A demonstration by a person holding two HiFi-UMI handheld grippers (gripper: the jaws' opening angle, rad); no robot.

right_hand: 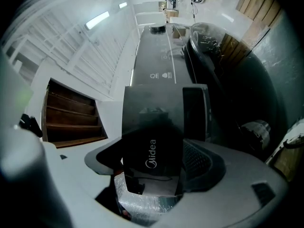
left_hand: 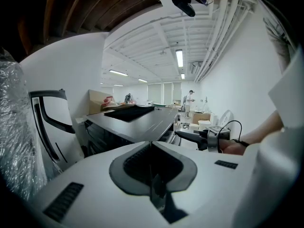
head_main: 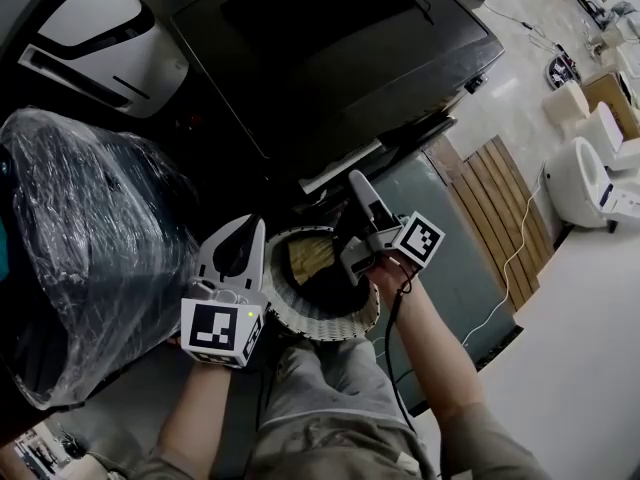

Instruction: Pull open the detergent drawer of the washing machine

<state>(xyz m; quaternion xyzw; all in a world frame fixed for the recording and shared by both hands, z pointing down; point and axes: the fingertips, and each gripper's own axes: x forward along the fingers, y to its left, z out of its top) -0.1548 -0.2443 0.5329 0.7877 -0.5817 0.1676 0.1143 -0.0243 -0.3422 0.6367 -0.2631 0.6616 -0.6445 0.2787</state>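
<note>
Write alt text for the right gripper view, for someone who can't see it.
The right gripper is closed on the dark, Midea-branded front of the detergent drawer, which appears to be pulled out from the washing machine. The machine's dark top runs away behind it, with brown wooden steps at the left.

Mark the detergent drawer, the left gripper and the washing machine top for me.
detergent drawer (right_hand: pixel 151 159): right gripper view, dark front face at the logo.
left gripper (left_hand: pixel 151 144): left gripper view, where its closed fingertips meet.
washing machine top (head_main: pixel 330 58): head view, middle of the dark panel.
</note>
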